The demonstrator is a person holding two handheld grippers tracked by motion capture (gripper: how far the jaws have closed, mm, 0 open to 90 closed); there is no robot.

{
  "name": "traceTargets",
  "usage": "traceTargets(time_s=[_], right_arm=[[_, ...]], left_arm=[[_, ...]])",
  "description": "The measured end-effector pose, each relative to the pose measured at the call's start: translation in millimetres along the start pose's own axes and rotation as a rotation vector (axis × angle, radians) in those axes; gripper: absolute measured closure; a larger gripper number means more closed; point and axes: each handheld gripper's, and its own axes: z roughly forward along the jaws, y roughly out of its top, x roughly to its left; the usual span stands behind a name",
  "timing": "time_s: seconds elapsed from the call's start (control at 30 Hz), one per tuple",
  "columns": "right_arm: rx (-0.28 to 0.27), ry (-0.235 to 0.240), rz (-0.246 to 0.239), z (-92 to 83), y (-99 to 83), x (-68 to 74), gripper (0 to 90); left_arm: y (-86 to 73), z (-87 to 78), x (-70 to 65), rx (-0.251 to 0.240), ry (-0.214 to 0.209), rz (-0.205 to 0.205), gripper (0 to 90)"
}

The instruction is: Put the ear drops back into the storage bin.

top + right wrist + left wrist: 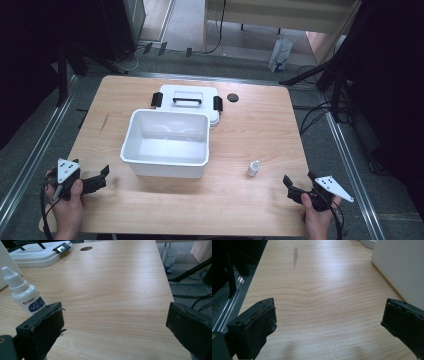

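Right gripper view reveals the blue label on one dropper bottle (25,298); high view (253,168) adds one white bin (165,144), one lid (187,100), both grippers (102,176) (289,186) spread apart, empty.

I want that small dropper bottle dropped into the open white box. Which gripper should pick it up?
The right gripper, probably: the dropper bottle stands upright just ahead of its open jaws. The left gripper, also open, is across the table with the white box between it and the bottle.

At the lower left of the high view, the left hand (67,200) holds the left tool (102,177), its jaws spread wide apart. At the lower right, the right hand (316,216) holds the right tool (292,187), jaws likewise gaping and empty.
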Motion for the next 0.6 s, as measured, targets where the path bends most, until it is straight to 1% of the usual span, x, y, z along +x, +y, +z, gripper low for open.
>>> traceTargets(time_s=[0.17, 0.3, 0.4, 0.5, 0.53, 0.57, 0.6], right_arm=[[0.003, 0.0, -0.002, 0.1, 0.0, 0.4, 1.5], [0.013, 0.002, -0.015, 1.0, 0.2, 1.9, 1.9], [0.021, 0.0, -0.021, 1.7, 0.5, 1.9, 3.8], [0.024, -0.008, -0.028, 1.7, 1.3, 2.0, 9.1], [0.024, -0.008, -0.028, 1.7, 1.3, 2.0, 9.1], [0.046, -0.002, -0.038, 2.4, 2.1, 2.5, 11.0], [0.053, 0.0, -0.04, 2.6, 2.3, 2.8, 11.5]], left_arm=[[0.0, -0.1, -0.4, 0.0, 0.001, 0.002, 0.0], [-0.2, -0.3, -0.7, 0.0, 0.001, 0.005, 0.0], [-0.1, -0.1, -0.9, 0.002, 0.003, 0.005, 0.0], [-0.1, 0.0, -0.6, 0.001, 0.001, 0.0, 0.0], [-0.1, 0.0, -0.6, 0.001, 0.001, 0.0, 0.0], [0.0, 0.1, -0.5, 0.002, 0.001, 0.001, 0.0], [0.0, 0.0, -0.5, 0.003, 0.0, 0.004, 0.0]])
